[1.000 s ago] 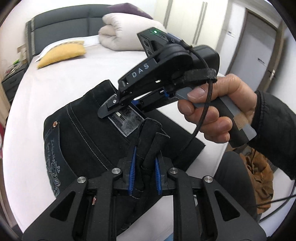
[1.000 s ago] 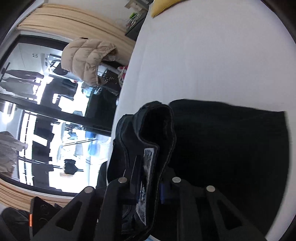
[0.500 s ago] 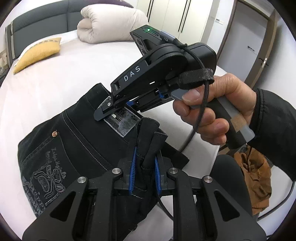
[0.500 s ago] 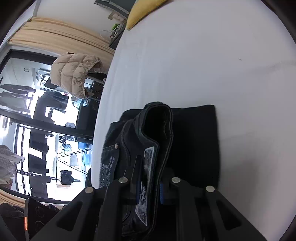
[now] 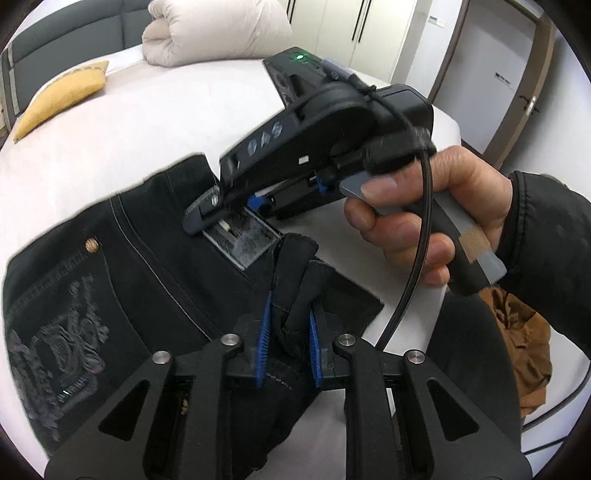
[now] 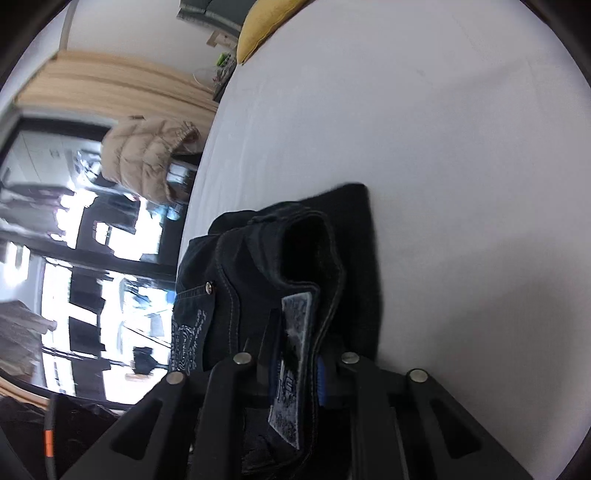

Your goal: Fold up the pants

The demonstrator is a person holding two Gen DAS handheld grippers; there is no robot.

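Black denim pants [image 5: 122,280] lie folded on a white bed [image 5: 147,122], waistband up, with an embroidered back pocket at the left. My left gripper [image 5: 290,338] is shut on a bunched fold of the waistband. My right gripper [image 5: 207,218], held in a hand, is shut on the waistband at the grey label patch [image 5: 242,240]. In the right wrist view the right gripper [image 6: 297,363] pinches the waistband and label [image 6: 295,354]; the pants [image 6: 354,236] hang over the bed sheet [image 6: 443,147].
A yellow pillow [image 5: 62,94] and a rolled beige duvet [image 5: 214,29] lie at the head of the bed. White wardrobe doors [image 5: 373,26] stand behind. A beige puffer jacket [image 6: 147,155] hangs by the window. The bed edge runs near the right.
Both grippers have carried the waistband further across the bed; more of the pants' lower layer is covered and the visible dark fabric beyond the waistband has shrunk.
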